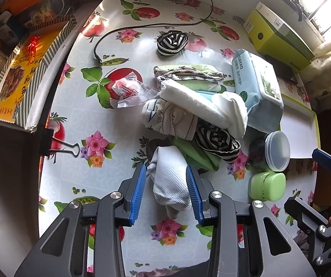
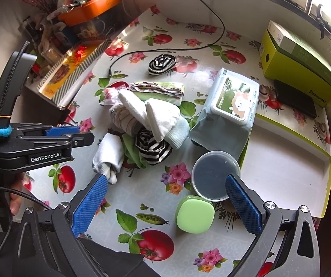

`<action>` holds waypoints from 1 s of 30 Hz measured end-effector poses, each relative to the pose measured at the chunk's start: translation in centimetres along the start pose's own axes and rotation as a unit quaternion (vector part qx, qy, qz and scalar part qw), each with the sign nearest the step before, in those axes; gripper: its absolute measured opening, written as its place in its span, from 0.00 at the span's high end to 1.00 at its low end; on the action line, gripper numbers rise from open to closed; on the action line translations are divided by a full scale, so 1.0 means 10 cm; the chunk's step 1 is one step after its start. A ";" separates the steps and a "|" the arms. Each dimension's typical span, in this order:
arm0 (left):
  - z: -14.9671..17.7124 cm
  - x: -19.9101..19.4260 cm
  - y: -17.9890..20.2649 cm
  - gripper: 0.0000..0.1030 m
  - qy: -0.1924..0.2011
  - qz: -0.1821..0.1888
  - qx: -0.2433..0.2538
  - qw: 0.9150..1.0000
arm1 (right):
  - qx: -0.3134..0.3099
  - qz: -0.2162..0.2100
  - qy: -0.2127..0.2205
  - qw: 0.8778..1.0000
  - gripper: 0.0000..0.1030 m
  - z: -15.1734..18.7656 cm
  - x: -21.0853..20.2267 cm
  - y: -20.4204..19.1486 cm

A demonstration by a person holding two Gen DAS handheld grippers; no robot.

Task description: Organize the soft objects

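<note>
Floral tablecloth [image 1: 123, 120], white sock [image 1: 170, 180], black-and-white striped cloth [image 1: 216, 142], perhaps blue-striped towel [image 1: 165, 117].

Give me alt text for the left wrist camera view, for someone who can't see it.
The left gripper points down at a floral tablecloth, its blue fingers either side of a white waffle cloth. Beyond lies a pile of white towels and a striped fabric, beside a wipes pack and a green jar.
</note>
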State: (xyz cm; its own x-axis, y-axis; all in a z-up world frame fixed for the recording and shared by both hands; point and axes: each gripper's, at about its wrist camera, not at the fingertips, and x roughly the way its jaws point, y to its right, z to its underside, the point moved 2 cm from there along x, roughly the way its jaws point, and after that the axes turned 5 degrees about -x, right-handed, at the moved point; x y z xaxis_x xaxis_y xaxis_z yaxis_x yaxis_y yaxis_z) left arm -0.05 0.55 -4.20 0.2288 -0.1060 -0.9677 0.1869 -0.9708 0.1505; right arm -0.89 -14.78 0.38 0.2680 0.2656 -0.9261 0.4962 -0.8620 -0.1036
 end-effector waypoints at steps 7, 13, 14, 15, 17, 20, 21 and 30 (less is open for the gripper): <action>0.00 0.02 -0.02 0.63 -0.006 0.007 -0.006 1.000 | 0.005 -0.001 0.007 1.000 0.00 -0.03 -0.02 0.02; 0.01 0.04 -0.02 0.63 -0.010 0.015 -0.006 1.000 | 0.006 -0.003 0.008 1.000 0.00 -0.04 -0.03 0.03; 0.02 0.04 -0.03 0.63 -0.012 0.017 -0.009 1.000 | 0.006 -0.002 0.009 1.000 0.00 -0.04 -0.03 0.03; 0.02 0.05 -0.04 0.63 -0.014 0.022 -0.013 1.000 | 0.006 -0.002 0.009 1.000 0.00 -0.04 -0.03 0.03; 0.03 0.07 -0.07 0.63 -0.017 0.032 -0.021 0.999 | 0.010 -0.001 0.004 1.000 0.01 -0.04 -0.02 0.04; 0.05 0.09 -0.11 0.63 -0.022 0.047 -0.029 0.998 | 0.012 -0.001 0.001 1.000 0.05 -0.05 0.00 0.05; 0.06 0.10 -0.11 0.63 -0.024 0.049 -0.030 0.998 | 0.012 0.001 0.002 1.000 0.07 -0.05 0.00 0.05; 0.13 0.30 -0.09 0.57 -0.056 0.064 -0.037 0.996 | 0.017 0.000 -0.006 1.000 0.14 -0.07 0.06 0.09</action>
State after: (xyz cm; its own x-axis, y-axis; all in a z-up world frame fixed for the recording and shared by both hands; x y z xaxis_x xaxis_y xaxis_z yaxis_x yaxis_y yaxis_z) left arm -0.75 0.82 -7.53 0.1486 -0.2554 -0.9554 0.2336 -0.9297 0.2849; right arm 0.26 -15.05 0.00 0.2580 0.2600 -0.9305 0.4678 -0.8763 -0.1151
